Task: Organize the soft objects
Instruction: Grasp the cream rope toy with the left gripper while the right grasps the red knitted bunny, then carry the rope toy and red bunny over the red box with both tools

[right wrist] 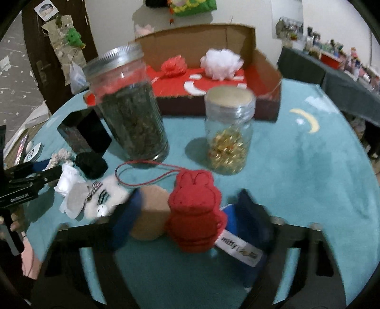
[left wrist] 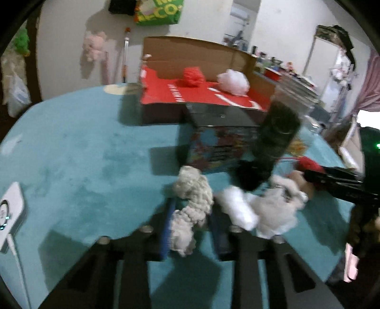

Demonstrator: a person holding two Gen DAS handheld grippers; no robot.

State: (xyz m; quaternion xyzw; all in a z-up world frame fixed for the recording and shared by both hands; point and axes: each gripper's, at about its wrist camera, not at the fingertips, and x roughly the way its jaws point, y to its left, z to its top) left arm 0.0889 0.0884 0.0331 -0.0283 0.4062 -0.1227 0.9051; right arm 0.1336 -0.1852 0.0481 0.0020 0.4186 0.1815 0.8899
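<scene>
Left gripper (left wrist: 190, 221) clamped on rope toy (left wrist: 190, 209), just above mat (left wrist: 83, 154). Right gripper (right wrist: 187, 221) closed on red plush (right wrist: 194, 214). Box (right wrist: 266, 71) behind jars. Risk: plush cord (right wrist: 152, 171) snagging dark jar (right wrist: 133, 111) during lift; tipping likely.

On my table (right wrist: 296, 166), covered in teal cloth with a yellow crescent moon (right wrist: 308, 120) on it, two glass jars stood near each other: a tall one (right wrist: 129, 104) with a metal screw lid, filled with dark dried leaves, and a shorter one (right wrist: 228, 133) holding gold bits. A dark printed box (left wrist: 218, 145) sat in front of the cardboard box. A white device (left wrist: 10, 214) with a cable lay at the table's left edge. Behind, a green bag (left wrist: 159, 12) hung on the white wall, a dark door (right wrist: 57, 47) stood to the left, and a cluttered shelf (right wrist: 332, 50) ran along the right.
</scene>
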